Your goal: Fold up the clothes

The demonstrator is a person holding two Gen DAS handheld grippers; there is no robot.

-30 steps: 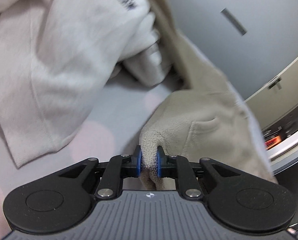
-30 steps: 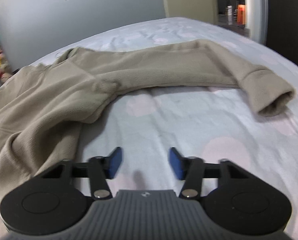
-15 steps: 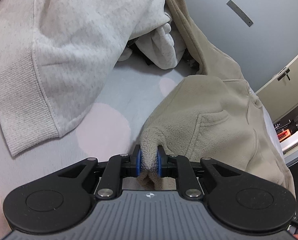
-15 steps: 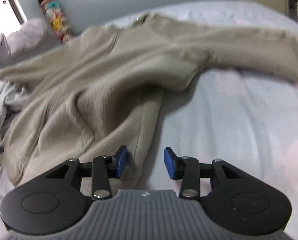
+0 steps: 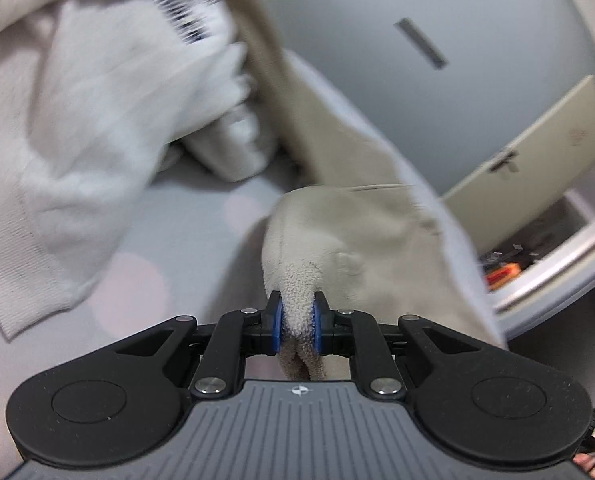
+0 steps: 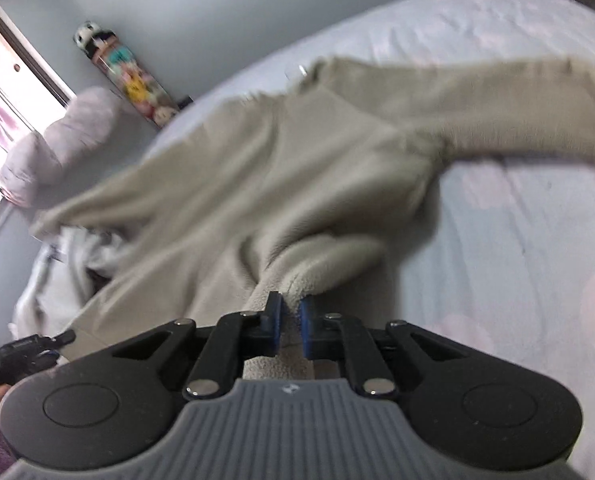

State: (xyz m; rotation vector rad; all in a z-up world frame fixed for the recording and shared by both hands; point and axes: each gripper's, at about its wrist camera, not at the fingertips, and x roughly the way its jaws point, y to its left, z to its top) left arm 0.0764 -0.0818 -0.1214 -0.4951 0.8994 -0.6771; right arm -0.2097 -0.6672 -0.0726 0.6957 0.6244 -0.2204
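The folding is only beginning. The beige fleece sweater (image 6: pixel 257 184) is lying spread on the bed (image 6: pixel 517 240), not yet folded: no part of it is laid over another part in a neat way, and its one visible sleeve (image 6: pixel 497 116) is stretching out flat, away from the body of the sweater and far from both grippers. What seems to be done is the grasping of the hem. The left gripper (image 5: pixel 297 322) is pinching a thick bunch of the beige fleece between its blue pads, the jaws nearly closed around it. The right gripper (image 6: pixel 288 322) is also closing on the sweater's lower edge, with only a narrow gap between its pads and the fleece passing through this gap. I judge that straightening the sweater, folding the sleeves and folding the body are all still to do.

Beside the sweater, on the left gripper's side, a white sweatshirt (image 5: pixel 77 140) is lying in a crumpled heap, touching the beige cloth at its far end. It is also waiting to be folded.

Counting: one beige sweater, one white sweatshirt (the blur is hiding whether more white cloth is under it), two grippers, one bed. Beyond the bed, a pillow (image 6: pixel 57 144) and a hanging row of soft toys (image 6: pixel 129 76) are near the wall.
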